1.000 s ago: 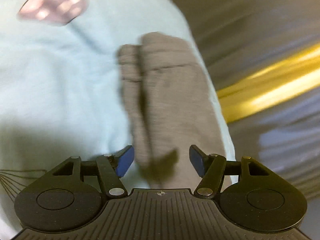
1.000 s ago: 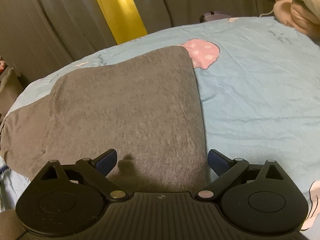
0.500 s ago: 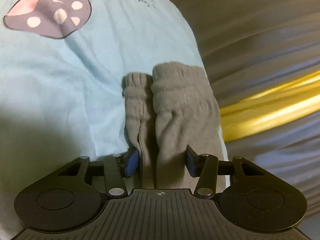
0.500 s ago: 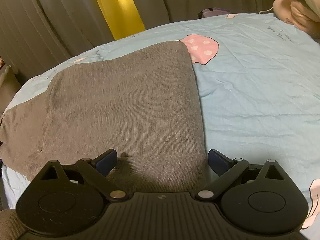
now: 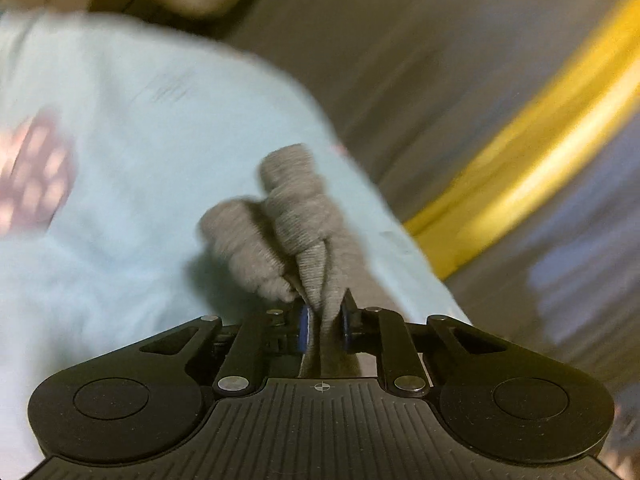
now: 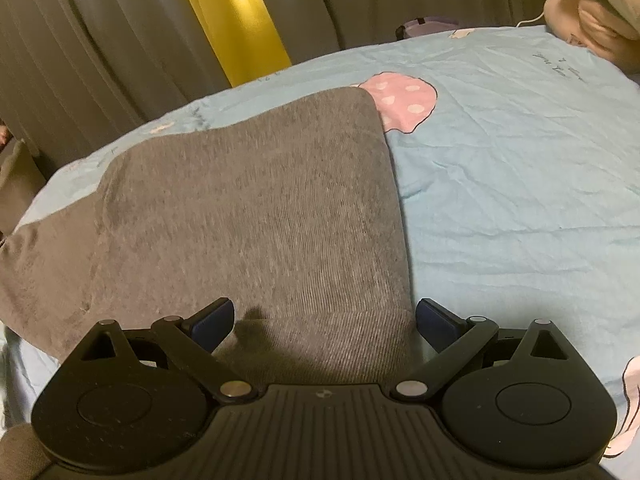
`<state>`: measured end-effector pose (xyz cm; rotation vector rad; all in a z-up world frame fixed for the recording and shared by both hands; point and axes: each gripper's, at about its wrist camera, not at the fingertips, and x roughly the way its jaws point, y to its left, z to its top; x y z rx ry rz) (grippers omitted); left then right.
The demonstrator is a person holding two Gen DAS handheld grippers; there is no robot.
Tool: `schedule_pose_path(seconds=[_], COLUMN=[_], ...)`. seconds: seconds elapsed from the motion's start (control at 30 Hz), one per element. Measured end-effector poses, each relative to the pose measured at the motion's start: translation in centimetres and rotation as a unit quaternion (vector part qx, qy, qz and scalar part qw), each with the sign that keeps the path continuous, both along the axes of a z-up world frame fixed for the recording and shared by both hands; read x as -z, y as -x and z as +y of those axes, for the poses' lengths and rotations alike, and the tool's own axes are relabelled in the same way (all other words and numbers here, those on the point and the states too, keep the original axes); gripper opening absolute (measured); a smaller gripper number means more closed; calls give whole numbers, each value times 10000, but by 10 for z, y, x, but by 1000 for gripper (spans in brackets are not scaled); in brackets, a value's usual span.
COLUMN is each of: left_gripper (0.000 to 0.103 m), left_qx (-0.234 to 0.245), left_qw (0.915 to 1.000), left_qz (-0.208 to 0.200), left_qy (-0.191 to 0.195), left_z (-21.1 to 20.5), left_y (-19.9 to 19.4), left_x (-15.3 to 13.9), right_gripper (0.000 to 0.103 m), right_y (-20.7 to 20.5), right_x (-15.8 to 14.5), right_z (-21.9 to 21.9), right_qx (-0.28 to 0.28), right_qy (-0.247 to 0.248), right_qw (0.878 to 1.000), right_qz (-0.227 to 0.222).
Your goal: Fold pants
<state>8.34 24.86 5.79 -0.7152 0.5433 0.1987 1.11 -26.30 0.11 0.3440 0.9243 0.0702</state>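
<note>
Grey knit pants (image 5: 304, 240) leg ends pinched in left gripper (image 5: 324, 330), right gripper (image 6: 325, 316) held spread wide over pants on light-blue bedsheet (image 6: 520, 168)

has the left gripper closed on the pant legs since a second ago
Yes. The left gripper, open a second ago, is now shut on the pants, whose cuffs are bunched and lifted off the blue sheet.

bed, light blue sheet (image 6: 500, 152) | grey pants (image 6: 260, 220) lying on it
</note>
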Motion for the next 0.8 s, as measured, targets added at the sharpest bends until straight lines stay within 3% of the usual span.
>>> schedule_pose_path(seconds=[0.07, 0.13, 0.2, 0.3, 0.4, 0.5, 0.63, 0.7, 0.77, 0.8], left_gripper=[15, 13, 13, 13, 13, 13, 18, 44, 72, 76], left_qx=[441, 972, 1487, 2324, 3213, 4045, 5054, 5325, 5297, 5274], left_qw=[9962, 9865, 9750, 9506, 9170, 8802, 8177, 7981, 7959, 7977], left_qz=[-208, -450, -671, -974, -1067, -808, -165, -9, -210, -321], left_qy=[-716, -1241, -1505, -1813, -2110, -2348, -2750, -2818, -2925, -2906], left_z=[-32, -70, -108, -177, -251, -320, -391, -405, -401, -392], left_y=[-2, -5, -3, 4, 13, 26, 50, 62, 79, 83], left_x=[-31, -57, -78, -97, -94, -71, -27, -15, -13, -14], right_gripper=[98, 98, 98, 98, 98, 98, 98, 98, 98, 98], right_y=[1, 3, 6, 10, 15, 20, 26, 27, 28, 28], right_x=[-2, -4, -6, -9, -11, -13, -15, -16, -17, -18], right_z=[-2, -3, -7, -13, -24, -34, -42, -44, -45, -45], right_qx=[29, 47, 76, 177, 331, 476, 577, 603, 601, 593], right_qy=[-65, -133, -226, -423, -681, -918, -1130, -1200, -1241, -1248], right_qw=[10000, 9998, 9994, 9983, 9962, 9933, 9901, 9888, 9880, 9878], right_qz=[-61, -131, -233, -358, -441, -507, -595, -650, -696, -716])
